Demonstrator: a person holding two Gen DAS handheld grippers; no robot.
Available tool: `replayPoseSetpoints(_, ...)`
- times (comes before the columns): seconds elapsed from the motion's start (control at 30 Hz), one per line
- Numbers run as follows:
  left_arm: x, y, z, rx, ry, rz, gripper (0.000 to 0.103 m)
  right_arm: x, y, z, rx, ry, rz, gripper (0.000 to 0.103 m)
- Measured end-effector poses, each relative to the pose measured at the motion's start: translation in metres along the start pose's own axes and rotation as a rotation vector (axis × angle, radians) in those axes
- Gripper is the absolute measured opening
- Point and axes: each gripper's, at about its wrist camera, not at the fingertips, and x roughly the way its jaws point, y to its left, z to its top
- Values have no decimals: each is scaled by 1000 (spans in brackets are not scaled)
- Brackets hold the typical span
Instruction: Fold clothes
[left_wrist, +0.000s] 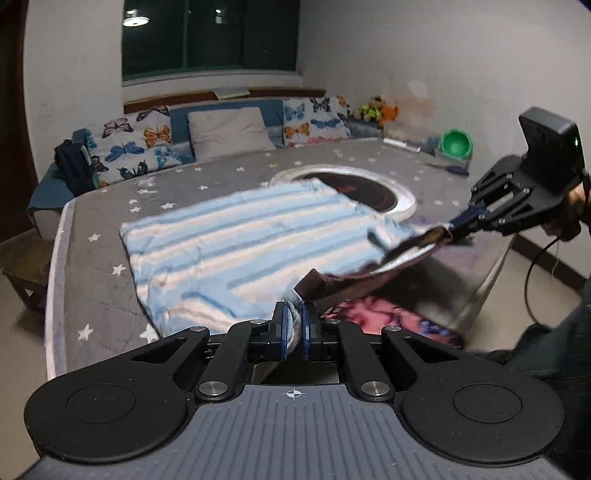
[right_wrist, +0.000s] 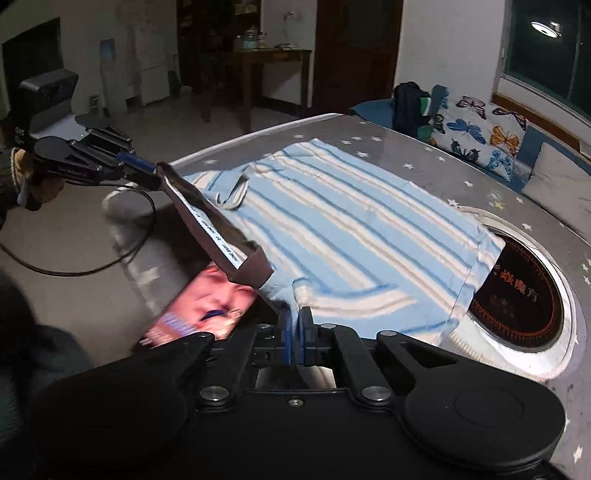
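Observation:
A light blue and white striped garment (left_wrist: 236, 243) lies spread on the grey star-patterned bed (left_wrist: 99, 206); it also shows in the right wrist view (right_wrist: 332, 221). Its brown waistband (left_wrist: 354, 277) is lifted and stretched between both grippers, also seen in the right wrist view (right_wrist: 218, 236). My left gripper (left_wrist: 294, 325) is shut on one end of the waistband and appears at the left of the right wrist view (right_wrist: 147, 168). My right gripper (right_wrist: 294, 332) is shut on the other end and appears at the right of the left wrist view (left_wrist: 456, 223).
A round dark mat with a white rim (left_wrist: 369, 192) lies under the garment's far corner. Butterfly pillows (left_wrist: 144, 144) and a grey pillow (left_wrist: 229, 133) line the bed's head. A pink patterned item (right_wrist: 207, 302) lies at the bed's near edge. A wooden stool (left_wrist: 22, 266) stands left of the bed.

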Motion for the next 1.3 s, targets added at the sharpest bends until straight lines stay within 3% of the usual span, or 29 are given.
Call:
replayPoseSetpoints(0.2, 27, 13, 42, -12, -35, 90, 8, 10, -27, 30, -21, -48, -53, 4)
replayPoseSetpoints(0.47, 119, 74, 124, -11, -44, 181, 6, 66, -116, 98, -17, -86, -141, 4)
replayPoseSetpoints(0.57, 164, 99, 142, -38, -19, 217, 6, 100, -143, 103, -3, -66, -162, 4)
replayPoseSetpoints(0.83, 260, 148, 137, -172, 75, 294, 6, 201, -193, 101, 68, 4, -203, 4)
replayPoseSetpoints(0.97, 274, 158, 129, -220, 92, 318, 6, 228, -204, 89, 116, 23, -220, 5)
replayPoseSetpoints(1.13, 270, 163, 127, -255, 72, 371, 9, 218, -207, 89, 161, -20, -258, 7)
replayPoseSetpoints(1.2, 256, 157, 132, -247, 36, 379, 9, 211, -200, 96, 153, -45, -229, 7)
replayPoseSetpoints(1.3, 234, 141, 131, -256, -3, 322, 10, 216, -181, 105, 129, -54, -143, 7)
